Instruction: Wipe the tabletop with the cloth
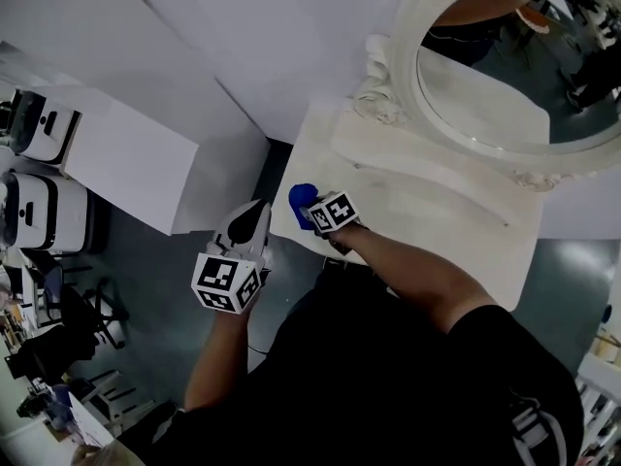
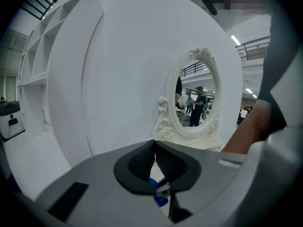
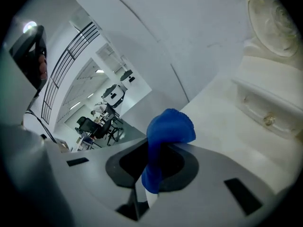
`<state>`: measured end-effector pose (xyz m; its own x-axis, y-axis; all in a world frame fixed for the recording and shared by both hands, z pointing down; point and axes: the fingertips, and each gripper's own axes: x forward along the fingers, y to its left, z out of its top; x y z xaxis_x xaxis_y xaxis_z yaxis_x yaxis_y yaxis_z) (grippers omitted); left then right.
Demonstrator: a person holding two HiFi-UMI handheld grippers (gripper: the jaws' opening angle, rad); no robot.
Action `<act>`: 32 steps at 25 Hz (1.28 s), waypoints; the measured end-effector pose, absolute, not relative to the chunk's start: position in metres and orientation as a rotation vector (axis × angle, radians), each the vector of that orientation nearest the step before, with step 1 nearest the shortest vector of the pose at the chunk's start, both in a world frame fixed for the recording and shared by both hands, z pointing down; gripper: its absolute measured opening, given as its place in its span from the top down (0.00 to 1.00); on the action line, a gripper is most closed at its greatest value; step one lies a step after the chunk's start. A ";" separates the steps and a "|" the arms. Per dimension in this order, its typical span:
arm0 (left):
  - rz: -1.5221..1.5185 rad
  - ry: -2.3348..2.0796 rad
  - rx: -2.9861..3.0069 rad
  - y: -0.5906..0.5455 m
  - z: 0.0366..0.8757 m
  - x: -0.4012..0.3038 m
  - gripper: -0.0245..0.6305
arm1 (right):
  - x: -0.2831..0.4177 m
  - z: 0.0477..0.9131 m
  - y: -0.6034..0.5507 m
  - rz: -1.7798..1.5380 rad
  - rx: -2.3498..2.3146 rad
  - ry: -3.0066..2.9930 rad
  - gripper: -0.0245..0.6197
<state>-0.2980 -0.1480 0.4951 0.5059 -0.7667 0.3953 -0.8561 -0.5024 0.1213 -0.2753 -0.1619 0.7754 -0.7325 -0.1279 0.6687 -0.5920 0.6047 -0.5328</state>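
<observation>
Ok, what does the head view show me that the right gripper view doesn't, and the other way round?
Head view only: the left tool, off to the left of the tabletop, and the mirror glass. Right gripper view only: how the right tool grips, jaws shut on the cloth, plus a drawer knob. Both: the blue cloth and the white tabletop.

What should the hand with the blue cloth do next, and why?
Probably lower the right gripper and sweep toward the mirror: it is shut on the cloth at the corner of the tabletop, with most of the top lying ahead.
</observation>
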 end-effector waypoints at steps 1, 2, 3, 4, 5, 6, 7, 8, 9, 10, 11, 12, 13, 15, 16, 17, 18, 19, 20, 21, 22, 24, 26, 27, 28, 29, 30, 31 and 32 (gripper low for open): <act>0.422 -1.367 2.445 -0.148 0.496 -0.303 0.94 | -0.283 0.781 -0.158 1.040 0.553 -2.236 0.90; 0.425 -1.371 2.439 -0.147 0.497 -0.307 0.94 | -0.290 0.785 -0.154 1.042 0.540 -2.226 0.90; 0.428 -1.375 2.434 -0.147 0.498 -0.312 0.94 | -0.297 0.790 -0.150 1.042 0.528 -2.216 0.90; 0.431 -1.378 2.429 -0.146 0.499 -0.316 0.94 | -0.303 0.795 -0.146 1.040 0.518 -2.206 0.90; 0.435 -1.380 2.424 -0.146 0.501 -0.320 0.94 | -0.307 0.800 -0.143 1.037 0.510 -2.194 0.90; 0.438 -1.382 2.419 -0.145 0.502 -0.324 0.94 | -0.309 0.805 -0.141 1.032 0.506 -2.181 0.90; 0.440 -1.383 2.415 -0.144 0.503 -0.326 0.94 | -0.310 0.809 -0.139 1.026 0.504 -2.169 0.90; 0.442 -1.383 2.411 -0.143 0.504 -0.328 0.94 | -0.310 0.813 -0.137 1.020 0.504 -2.157 0.90; 0.444 -1.383 2.409 -0.143 0.505 -0.330 0.94 | -0.310 0.817 -0.137 1.012 0.505 -2.147 0.90; 0.447 -1.381 2.408 -0.143 0.506 -0.331 0.94 | -0.309 0.820 -0.137 1.002 0.506 -2.140 0.90; 0.449 -1.379 2.407 -0.143 0.507 -0.332 0.94 | -0.308 0.823 -0.137 0.990 0.507 -2.134 0.90; 0.451 -1.376 2.407 -0.143 0.508 -0.333 0.94 | -0.306 0.825 -0.137 0.977 0.509 -2.128 0.90; 0.452 -1.373 2.407 -0.144 0.509 -0.332 0.94 | -0.303 0.827 -0.137 0.964 0.511 -2.122 0.90; 0.453 -1.363 2.413 -0.144 0.509 -0.329 0.94 | -0.295 0.831 -0.137 0.942 0.519 -2.108 0.90; 0.454 -1.356 2.418 -0.145 0.510 -0.327 0.94 | -0.290 0.833 -0.136 0.932 0.524 -2.100 0.90; 0.456 -1.348 2.424 -0.146 0.510 -0.324 0.94 | -0.285 0.834 -0.135 0.922 0.528 -2.092 0.90; 0.458 -1.339 2.430 -0.147 0.511 -0.321 0.94 | -0.279 0.836 -0.134 0.909 0.532 -2.083 0.90; 0.459 -1.330 2.436 -0.149 0.511 -0.319 0.94 | -0.273 0.837 -0.132 0.895 0.535 -2.076 0.90; 0.460 -1.320 2.442 -0.151 0.511 -0.315 0.94 | -0.267 0.838 -0.130 0.881 0.538 -2.069 0.90; 0.461 -1.309 2.450 -0.153 0.512 -0.312 0.94 | -0.260 0.839 -0.128 0.867 0.542 -2.063 0.90; 0.462 -1.296 2.458 -0.154 0.512 -0.307 0.94 | -0.252 0.840 -0.126 0.849 0.547 -2.057 0.90; 0.469 -1.264 2.479 -0.156 0.512 -0.296 0.94 | -0.234 0.841 -0.119 0.807 0.557 -2.045 0.90; 0.479 -1.235 2.498 -0.158 0.513 -0.286 0.94 | -0.215 0.843 -0.111 0.785 0.572 -2.034 0.90; 0.483 -1.224 2.505 -0.159 0.514 -0.281 0.94 | -0.205 0.844 -0.108 0.788 0.582 -2.029 0.90; 0.487 -1.214 2.511 -0.160 0.514 -0.276 0.94 | -0.195 0.845 -0.104 0.796 0.593 -2.023 0.90; 0.491 -1.203 2.518 -0.161 0.514 -0.270 0.94 | -0.184 0.845 -0.101 0.807 0.607 -2.017 0.90; 0.495 -1.188 2.527 -0.162 0.514 -0.263 0.94 | -0.173 0.845 -0.097 0.819 0.623 -2.009 0.90; 0.498 -1.169 2.539 -0.163 0.514 -0.255 0.94 | -0.160 0.846 -0.094 0.832 0.643 -1.999 0.90; 0.501 -1.148 2.551 -0.163 0.514 -0.247 0.94 | -0.148 0.846 -0.091 0.845 0.664 -1.989 0.90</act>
<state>-0.2465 -0.1631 0.5141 0.6200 -0.6570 0.4288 -0.7611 -0.6364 0.1254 -0.1476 -0.0913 0.8463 -0.4954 -0.1350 0.8581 -0.7111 0.6304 -0.3113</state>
